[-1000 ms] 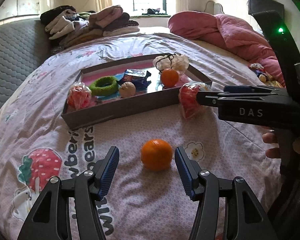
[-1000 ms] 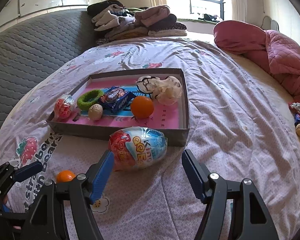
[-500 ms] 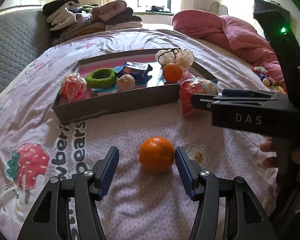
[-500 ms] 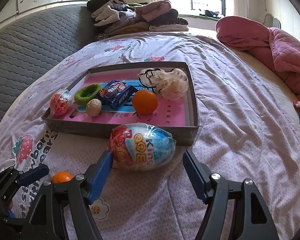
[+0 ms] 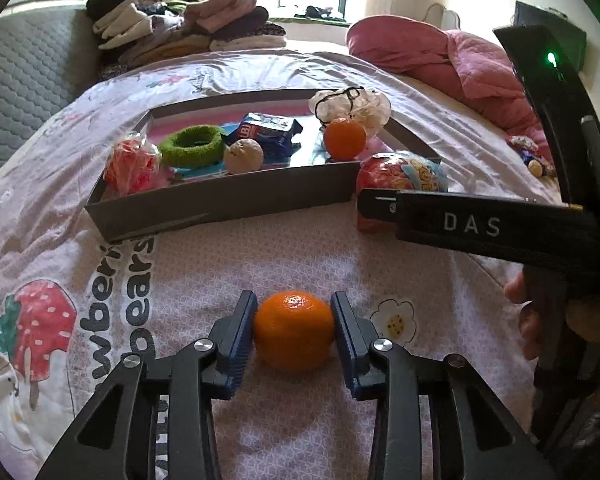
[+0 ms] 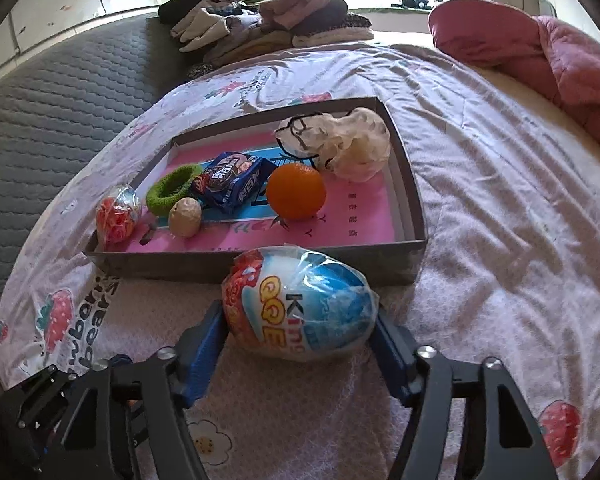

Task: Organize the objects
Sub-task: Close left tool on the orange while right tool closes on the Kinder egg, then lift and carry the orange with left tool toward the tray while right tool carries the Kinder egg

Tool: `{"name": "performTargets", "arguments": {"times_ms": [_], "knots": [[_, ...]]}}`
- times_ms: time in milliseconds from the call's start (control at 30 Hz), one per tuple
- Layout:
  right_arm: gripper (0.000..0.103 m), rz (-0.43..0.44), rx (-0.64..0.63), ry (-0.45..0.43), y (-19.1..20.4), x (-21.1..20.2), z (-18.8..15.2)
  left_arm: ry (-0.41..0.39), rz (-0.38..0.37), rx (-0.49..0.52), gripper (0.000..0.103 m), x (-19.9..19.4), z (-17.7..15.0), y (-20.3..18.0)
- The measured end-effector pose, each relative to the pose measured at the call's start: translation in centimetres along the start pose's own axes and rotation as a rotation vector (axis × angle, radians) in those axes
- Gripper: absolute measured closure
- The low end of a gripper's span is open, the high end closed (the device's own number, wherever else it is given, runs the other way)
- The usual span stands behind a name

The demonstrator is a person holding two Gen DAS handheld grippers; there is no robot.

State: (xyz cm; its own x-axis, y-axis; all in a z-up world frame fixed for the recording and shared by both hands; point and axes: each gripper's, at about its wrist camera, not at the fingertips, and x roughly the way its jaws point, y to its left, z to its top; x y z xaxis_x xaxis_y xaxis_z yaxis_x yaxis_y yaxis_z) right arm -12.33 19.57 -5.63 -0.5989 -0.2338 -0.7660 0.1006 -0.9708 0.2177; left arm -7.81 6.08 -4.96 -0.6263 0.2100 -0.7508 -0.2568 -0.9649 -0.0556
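My left gripper (image 5: 294,330) is shut on a tangerine (image 5: 294,330) that rests on the bedsheet in front of the grey tray (image 5: 228,202). My right gripper (image 6: 300,330) is shut on a large wrapped toy egg (image 6: 300,306), red, white and blue, just in front of the tray's (image 6: 414,208) near wall. The egg also shows in the left wrist view (image 5: 404,174), partly behind the right gripper's finger. In the tray lie a second tangerine (image 6: 296,191), a green ring (image 6: 172,186), a blue snack pack (image 6: 230,180), a small beige ball (image 6: 185,217), a red wrapped item (image 6: 116,218) and a white bag (image 6: 348,142).
Folded clothes (image 6: 268,26) are stacked at the far end of the bed. A pink quilt (image 6: 540,60) lies at the right. A grey quilted headboard (image 6: 40,120) runs along the left. Small toys (image 5: 534,156) lie near the quilt.
Both grippers moved forward and closed: the left on the tangerine, the right on the toy egg. Both were open around their objects before.
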Motion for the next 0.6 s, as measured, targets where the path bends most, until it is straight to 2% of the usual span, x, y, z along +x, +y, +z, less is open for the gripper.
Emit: {"name": "performTargets", "arguments": {"times_ms": [233,600], "knots": [[0.039,0.0,-0.019,-0.012,0.4,-0.4,0.0,-0.008,-0.02,-0.013,0.065,-0.5,0.2,0.1],[0.039,-0.009,-0.091,-0.137,2.1,-3.4,0.9,-0.068,-0.018,-0.006,0.065,-2.4,1.8,-0.1]]}}
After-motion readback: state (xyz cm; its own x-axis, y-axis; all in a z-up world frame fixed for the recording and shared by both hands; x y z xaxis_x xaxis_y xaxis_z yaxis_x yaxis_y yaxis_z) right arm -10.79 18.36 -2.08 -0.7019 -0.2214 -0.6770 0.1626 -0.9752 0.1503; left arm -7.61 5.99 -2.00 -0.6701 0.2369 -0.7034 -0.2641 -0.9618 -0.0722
